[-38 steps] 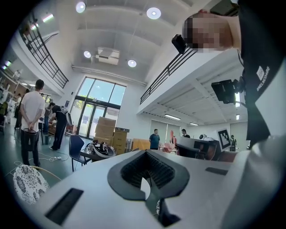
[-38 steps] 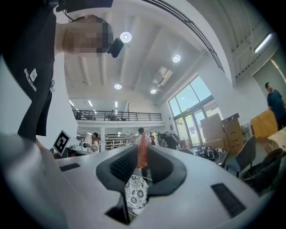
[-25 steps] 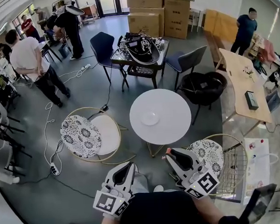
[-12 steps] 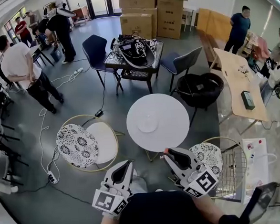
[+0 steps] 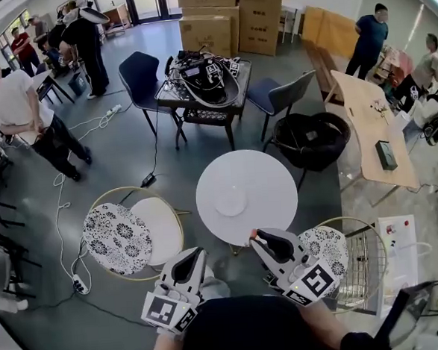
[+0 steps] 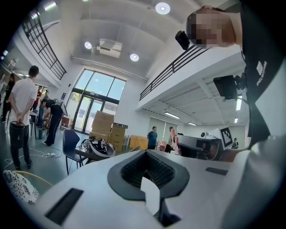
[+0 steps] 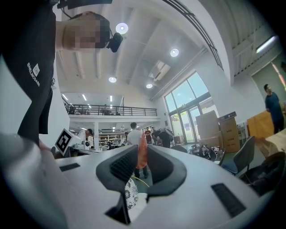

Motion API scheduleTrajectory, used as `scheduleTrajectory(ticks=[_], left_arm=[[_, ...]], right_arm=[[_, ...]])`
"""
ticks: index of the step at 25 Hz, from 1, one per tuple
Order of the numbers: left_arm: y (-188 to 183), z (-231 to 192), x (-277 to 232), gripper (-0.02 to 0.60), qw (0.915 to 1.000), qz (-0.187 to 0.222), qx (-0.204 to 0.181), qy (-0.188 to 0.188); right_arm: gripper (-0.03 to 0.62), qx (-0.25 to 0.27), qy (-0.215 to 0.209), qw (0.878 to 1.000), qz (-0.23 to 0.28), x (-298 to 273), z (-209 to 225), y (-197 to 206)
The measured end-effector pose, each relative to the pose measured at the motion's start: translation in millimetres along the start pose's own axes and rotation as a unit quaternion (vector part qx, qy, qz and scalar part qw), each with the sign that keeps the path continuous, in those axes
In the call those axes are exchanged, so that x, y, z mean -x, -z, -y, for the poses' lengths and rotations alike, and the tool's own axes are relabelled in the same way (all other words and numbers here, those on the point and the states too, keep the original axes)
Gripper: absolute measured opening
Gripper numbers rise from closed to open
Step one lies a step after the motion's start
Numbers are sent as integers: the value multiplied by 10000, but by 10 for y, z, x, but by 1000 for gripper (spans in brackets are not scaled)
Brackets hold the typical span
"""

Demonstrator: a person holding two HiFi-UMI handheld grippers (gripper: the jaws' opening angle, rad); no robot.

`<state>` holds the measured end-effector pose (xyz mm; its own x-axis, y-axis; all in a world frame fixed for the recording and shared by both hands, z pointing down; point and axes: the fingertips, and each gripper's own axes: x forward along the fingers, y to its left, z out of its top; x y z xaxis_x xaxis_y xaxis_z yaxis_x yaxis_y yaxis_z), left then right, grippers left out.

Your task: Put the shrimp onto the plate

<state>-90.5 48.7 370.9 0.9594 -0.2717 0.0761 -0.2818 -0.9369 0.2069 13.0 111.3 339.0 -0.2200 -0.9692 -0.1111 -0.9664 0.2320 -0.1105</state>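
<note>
While pinched upright between the dark ribbed pads (image 7: 120,166) of the right gripper (image 7: 142,152), shows as a slim, smooth orange sliver: the shrimp (image 7: 141,157), gripped near the jaw tips and poking a little above them. Jaws closed down to the shrimp's own thickness. From the head view, the same shrimp (image 5: 253,235) as a small orange speck at the very tip of the right gripper (image 5: 256,240), just at the near rim of the round white table (image 5: 275,178) and apart from the plate (image 5: 231,205). Shallow, round and white, that plate, near the middle of the smooth tabletop. Lower left of the table, over grey floor (image 5: 128,154), the left gripper (image 5: 197,253), well apart from shrimp and plate. Seen along the left gripper (image 6: 146,154), jaws together, with the ribbed black hollow behind the tips holding nothing. White moulded shells on both, with square-marker cubes (image 5: 314,282) at the rear. Either side of the table, gold wire chairs (image 5: 179,218) with black-and-white patterned cushions (image 5: 117,237).
</note>
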Motion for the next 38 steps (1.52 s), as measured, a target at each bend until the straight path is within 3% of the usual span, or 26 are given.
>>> scheduleTrajectory(ticks=[24,38], left_arm=[[-191,-1557,-461,5,9983,-123,152,552],[-173,-1823,-568,5,9983,-216,363,409]], right_arm=[[72,56,704,9973,-220,-1450,409,234],[72,16,717,9964,-446,-1737,636,338]])
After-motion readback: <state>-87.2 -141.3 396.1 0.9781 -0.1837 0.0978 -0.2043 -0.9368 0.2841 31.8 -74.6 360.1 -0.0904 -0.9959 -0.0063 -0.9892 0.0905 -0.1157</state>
